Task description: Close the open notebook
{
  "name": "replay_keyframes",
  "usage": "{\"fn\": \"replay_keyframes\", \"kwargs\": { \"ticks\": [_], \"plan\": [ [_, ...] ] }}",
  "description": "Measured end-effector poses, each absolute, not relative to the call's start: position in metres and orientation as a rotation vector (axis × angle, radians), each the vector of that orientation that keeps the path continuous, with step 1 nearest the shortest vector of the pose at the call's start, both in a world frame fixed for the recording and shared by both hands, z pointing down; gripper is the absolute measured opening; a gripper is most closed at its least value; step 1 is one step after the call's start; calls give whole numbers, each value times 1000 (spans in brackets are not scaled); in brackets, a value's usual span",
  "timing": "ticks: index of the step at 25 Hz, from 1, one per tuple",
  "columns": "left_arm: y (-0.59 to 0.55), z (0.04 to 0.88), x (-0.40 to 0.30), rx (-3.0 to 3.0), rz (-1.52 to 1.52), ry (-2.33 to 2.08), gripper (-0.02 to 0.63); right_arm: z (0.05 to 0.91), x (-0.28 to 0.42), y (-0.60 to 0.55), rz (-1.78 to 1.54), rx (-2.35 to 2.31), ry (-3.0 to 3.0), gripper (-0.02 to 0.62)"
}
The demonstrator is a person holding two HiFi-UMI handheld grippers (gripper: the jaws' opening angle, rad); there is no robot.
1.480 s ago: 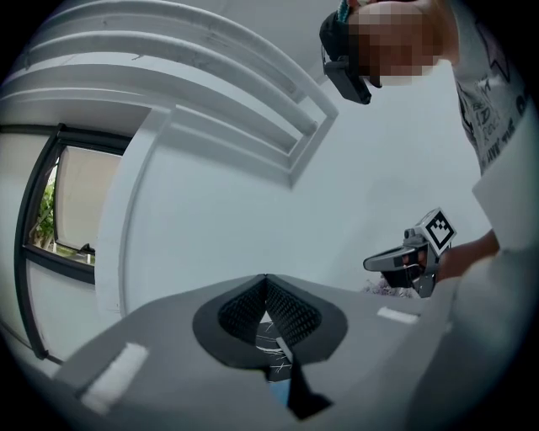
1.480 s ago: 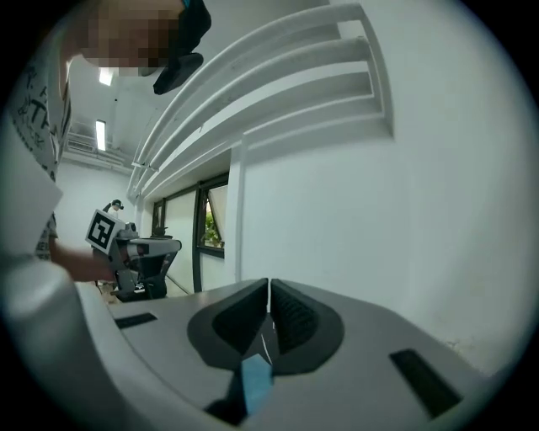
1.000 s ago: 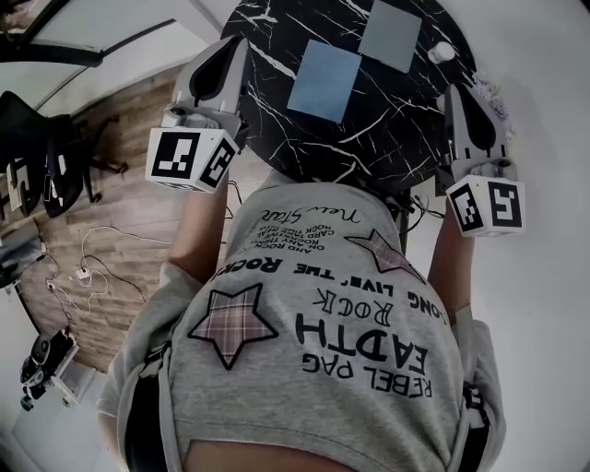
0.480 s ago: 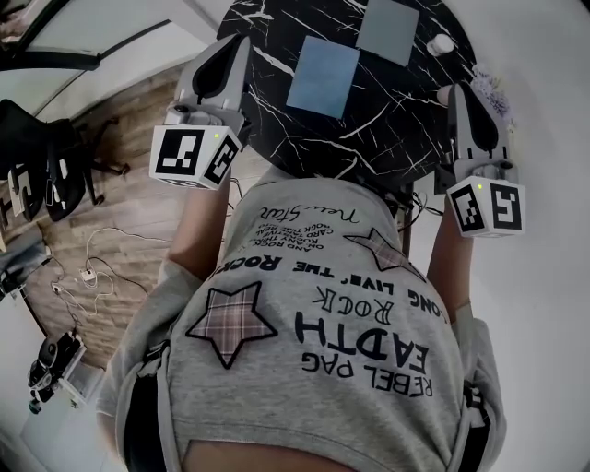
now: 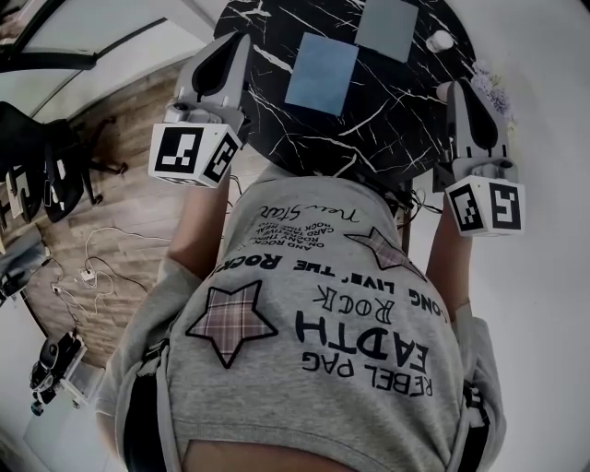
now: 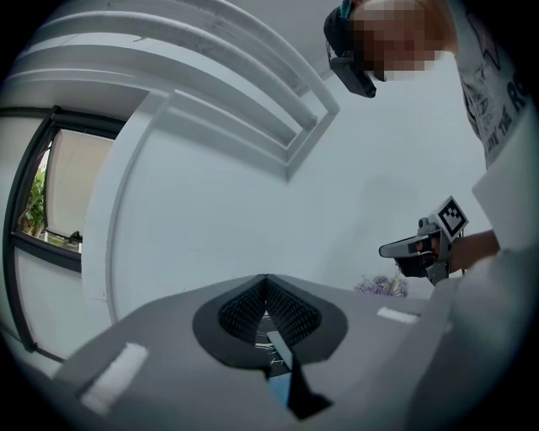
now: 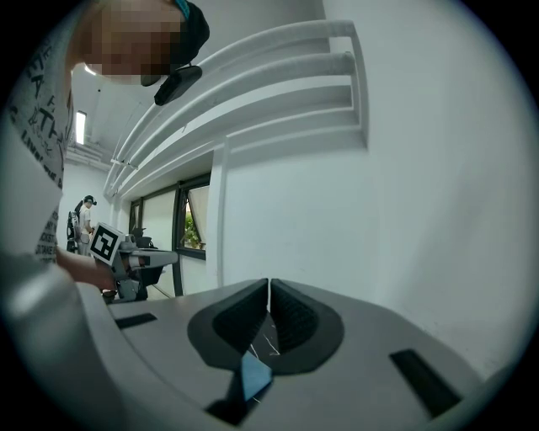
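Observation:
On the round black marble table point(image 5: 369, 138) lies a flat blue notebook point(image 5: 321, 74), with a paler grey-blue rectangle point(image 5: 387, 28) just beyond it. Whether these are one open notebook or two separate ones I cannot tell. My left gripper point(image 5: 230, 41) hovers over the table's left edge, left of the blue notebook, with its jaws shut and empty point(image 6: 266, 282). My right gripper point(image 5: 458, 89) is held at the table's right edge, also shut on nothing point(image 7: 269, 286). Both point level, away from the person's body, and neither touches a notebook.
A small white round object point(image 5: 441, 41) sits at the table's far right, and purple flowers point(image 5: 493, 92) are beside the right gripper. Left of the table are a wooden floor with cables point(image 5: 88, 267) and a black chair point(image 5: 41, 157). A white wall is ahead.

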State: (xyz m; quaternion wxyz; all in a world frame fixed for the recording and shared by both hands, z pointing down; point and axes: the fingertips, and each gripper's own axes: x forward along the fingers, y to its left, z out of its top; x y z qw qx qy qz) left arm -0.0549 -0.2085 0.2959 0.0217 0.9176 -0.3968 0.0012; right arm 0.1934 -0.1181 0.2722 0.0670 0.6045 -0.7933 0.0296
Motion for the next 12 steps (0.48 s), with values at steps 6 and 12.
{"fn": "replay_keyframes", "kwargs": {
  "ticks": [6,12],
  "plan": [
    [-208,296,-53,2842,5,-1230,5,275,198,-117,155,1850,-2420,18],
    [-208,298,-52,2846,6,-1223,5,277,201,-117,170,1856,-2421,18]
  ]
}}
